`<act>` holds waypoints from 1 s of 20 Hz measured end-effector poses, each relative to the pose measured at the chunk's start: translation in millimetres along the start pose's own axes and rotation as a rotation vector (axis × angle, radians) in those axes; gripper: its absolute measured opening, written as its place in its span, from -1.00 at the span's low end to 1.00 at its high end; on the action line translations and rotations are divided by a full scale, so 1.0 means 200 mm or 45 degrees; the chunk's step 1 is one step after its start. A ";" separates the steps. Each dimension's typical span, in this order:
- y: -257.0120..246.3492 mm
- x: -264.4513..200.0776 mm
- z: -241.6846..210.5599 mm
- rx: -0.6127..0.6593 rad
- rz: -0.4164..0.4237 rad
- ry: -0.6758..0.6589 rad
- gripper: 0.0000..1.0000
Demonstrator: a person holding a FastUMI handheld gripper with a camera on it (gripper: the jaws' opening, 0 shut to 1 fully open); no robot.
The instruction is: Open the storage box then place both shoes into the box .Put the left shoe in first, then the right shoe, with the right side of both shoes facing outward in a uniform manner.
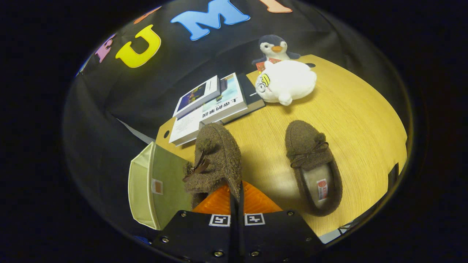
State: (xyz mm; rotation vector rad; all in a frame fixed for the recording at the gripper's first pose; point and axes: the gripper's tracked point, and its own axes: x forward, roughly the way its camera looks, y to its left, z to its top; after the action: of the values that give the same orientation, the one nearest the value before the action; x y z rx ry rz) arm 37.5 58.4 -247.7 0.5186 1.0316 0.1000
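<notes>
Fleece of a curly brown sort covers both shoes, and each is trimmed with a small dark bow. One shoe point(215, 160) is held tipped on its side, its edge pinched between the nearly closed fingers of the gripper point(237, 199), beside the open pale green storage box point(146, 190). Its mate point(312, 166) is laid flat on the wooden table point(358, 120), lining upward, well apart.
</notes>
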 end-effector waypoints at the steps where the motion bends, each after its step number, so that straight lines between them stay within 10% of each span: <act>1: 0.04 -0.03 0.02 -0.005 0.007 -0.006 -1.00; 20: 1.00 -0.01 -0.06 -0.131 0.253 0.004 -1.00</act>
State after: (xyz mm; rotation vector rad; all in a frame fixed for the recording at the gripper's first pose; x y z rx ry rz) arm 58.4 236.5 -159.9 0.5257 0.9704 0.3283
